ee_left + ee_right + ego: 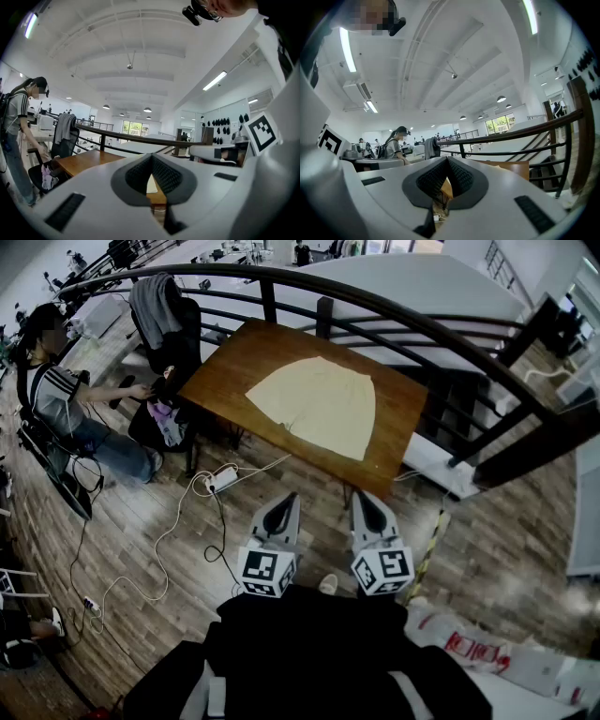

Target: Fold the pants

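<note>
Cream-coloured pants (317, 405) lie spread flat on a brown wooden table (234, 359) in the upper middle of the head view. My left gripper (284, 502) and right gripper (367, 499) are held side by side over the floor, well short of the table's near edge. Both are shut with nothing between the jaws. In the left gripper view the shut left gripper (151, 169) points roughly level toward the table (82, 161). The right gripper view shows the right gripper (447, 169) shut too, with the table (511, 168) beyond it.
A curved dark railing (394, 315) runs behind and to the right of the table. A seated person (66, 413) and a chair draped with a grey garment (159, 306) are at the left. A power strip (222, 478) and cables lie on the wooden floor before the table.
</note>
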Tool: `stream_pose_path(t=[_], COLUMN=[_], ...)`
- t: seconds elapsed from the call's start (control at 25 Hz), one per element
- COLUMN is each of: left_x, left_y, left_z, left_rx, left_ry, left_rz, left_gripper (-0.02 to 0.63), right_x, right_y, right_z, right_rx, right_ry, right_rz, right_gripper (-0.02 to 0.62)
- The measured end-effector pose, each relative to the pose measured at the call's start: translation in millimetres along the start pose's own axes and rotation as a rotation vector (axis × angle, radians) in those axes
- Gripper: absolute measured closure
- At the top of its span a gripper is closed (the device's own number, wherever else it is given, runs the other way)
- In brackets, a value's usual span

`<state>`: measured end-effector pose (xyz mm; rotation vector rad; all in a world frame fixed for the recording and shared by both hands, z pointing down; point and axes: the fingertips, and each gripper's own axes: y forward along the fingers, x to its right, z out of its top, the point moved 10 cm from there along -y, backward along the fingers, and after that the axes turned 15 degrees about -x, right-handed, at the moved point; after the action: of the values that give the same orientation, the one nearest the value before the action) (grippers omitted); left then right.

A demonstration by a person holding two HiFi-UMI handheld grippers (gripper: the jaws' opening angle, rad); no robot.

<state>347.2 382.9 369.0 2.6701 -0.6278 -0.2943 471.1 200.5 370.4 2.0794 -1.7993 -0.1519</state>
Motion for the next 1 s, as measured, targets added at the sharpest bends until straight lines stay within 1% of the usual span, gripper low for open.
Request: stream_pose_path(t=[0.24,0.4,0.68,0.84,1.0], left_x=[-16.9,-31.2,-69.0,-95.8,-113.8], left_y=[-5.0,-7.8,-12.0,-18.9,-22.4], left_z=[2.7,4.4,1.5,-2.2,-6.8], left_rx=[0.009,0.016,0.033,0.051,0.053], left_ry=[-0.019,-0.016,0.002,0.042,0.049], left_rz=[-0.022,-0.042,-0.086,-0.096,-0.120], left_gripper=[0.604,0.604,0.604,0.604,0.604], right_x=[-17.7,-28.9,-57.9,-80.9,-96.8], right_y=[10.5,17.1,39.6,51.4,59.7], right_z=[3.4,8.6,5.5,5.6,6.3], right_rx=[0.001,0.023,0.035,0.057,0.059], right_ry=[-0.010,0.015,0.032,0.026,0.023], right_rz=[0.001,-0.009,-0.046,-0.071,-0.105], right_gripper=[0.592,0.592,0.592,0.592,0.592])
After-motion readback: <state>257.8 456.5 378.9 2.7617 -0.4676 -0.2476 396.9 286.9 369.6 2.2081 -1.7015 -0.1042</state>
